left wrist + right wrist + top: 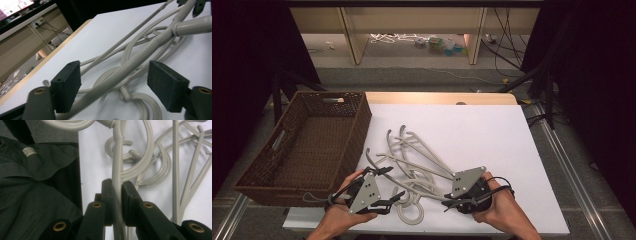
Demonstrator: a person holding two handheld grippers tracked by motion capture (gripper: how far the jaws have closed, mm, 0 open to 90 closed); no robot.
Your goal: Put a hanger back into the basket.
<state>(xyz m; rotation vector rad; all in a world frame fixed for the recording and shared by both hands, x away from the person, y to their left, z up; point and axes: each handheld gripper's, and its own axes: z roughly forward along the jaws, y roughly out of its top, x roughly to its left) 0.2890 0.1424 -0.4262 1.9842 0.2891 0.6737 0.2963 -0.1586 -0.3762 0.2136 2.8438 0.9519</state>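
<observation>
Right gripper [117,195] is pinching one hanger [117,170] arm at lower centre while the spread left gripper [113,85] is straddling the tangle; lifting slowly should free it for the basket [307,145].

Hangers [412,162] on table [492,135], right of basket [312,145]

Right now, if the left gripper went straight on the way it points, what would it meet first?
Probably the pile of hangers: the left gripper is open, and one pale hanger arm runs between its fingers in the left gripper view. How far above that arm the fingers sit is hard to judge.
</observation>
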